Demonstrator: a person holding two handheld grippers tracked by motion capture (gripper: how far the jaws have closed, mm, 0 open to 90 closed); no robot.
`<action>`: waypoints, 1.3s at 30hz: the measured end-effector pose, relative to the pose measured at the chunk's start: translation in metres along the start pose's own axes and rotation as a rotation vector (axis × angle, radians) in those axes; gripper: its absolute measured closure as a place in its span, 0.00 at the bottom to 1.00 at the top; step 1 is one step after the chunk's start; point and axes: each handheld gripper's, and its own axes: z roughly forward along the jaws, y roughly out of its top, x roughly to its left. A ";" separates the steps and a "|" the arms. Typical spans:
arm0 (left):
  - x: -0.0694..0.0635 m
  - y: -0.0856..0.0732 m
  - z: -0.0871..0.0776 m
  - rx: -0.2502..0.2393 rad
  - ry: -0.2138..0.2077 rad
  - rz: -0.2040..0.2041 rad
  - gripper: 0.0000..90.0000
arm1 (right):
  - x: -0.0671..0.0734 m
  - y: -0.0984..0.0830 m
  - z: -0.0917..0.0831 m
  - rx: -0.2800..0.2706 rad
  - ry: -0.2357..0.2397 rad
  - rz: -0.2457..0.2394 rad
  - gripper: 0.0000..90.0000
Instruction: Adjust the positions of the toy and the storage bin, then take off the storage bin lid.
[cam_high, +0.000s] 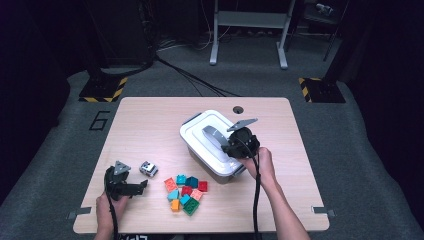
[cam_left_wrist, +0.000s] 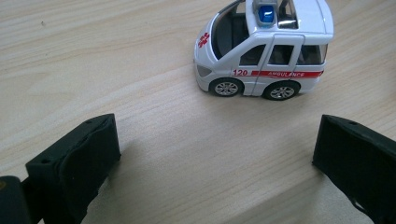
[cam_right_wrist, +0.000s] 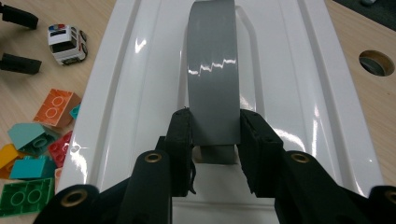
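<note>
Right gripper (cam_right_wrist: 214, 135) jaws are clamped on the grey handle (cam_right_wrist: 212, 70) of the white box (cam_high: 200, 145), seemingly so its lid can be lifted. Left gripper (cam_high: 142, 187) is held apart beside the toy ambulance (cam_left_wrist: 264, 49), touching nothing.

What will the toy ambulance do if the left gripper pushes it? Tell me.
The toy ambulance stands on four wheels on the smooth table, so it would probably roll off if nudged end-on. Pushed side-on, as the open left gripper faces it, it looks tall and short, so it may skid or tip.
</note>
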 end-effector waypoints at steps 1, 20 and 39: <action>0.000 0.000 0.000 0.000 0.000 0.000 0.00 | 0.000 0.000 0.000 0.001 0.003 -0.006 0.74; 0.000 0.000 0.000 -0.007 0.003 -0.003 0.01 | 0.008 0.033 0.012 -0.017 -0.056 0.013 0.63; 0.000 0.000 0.000 -0.003 0.001 0.002 0.00 | 0.009 0.046 -0.008 -0.063 -0.082 0.016 0.75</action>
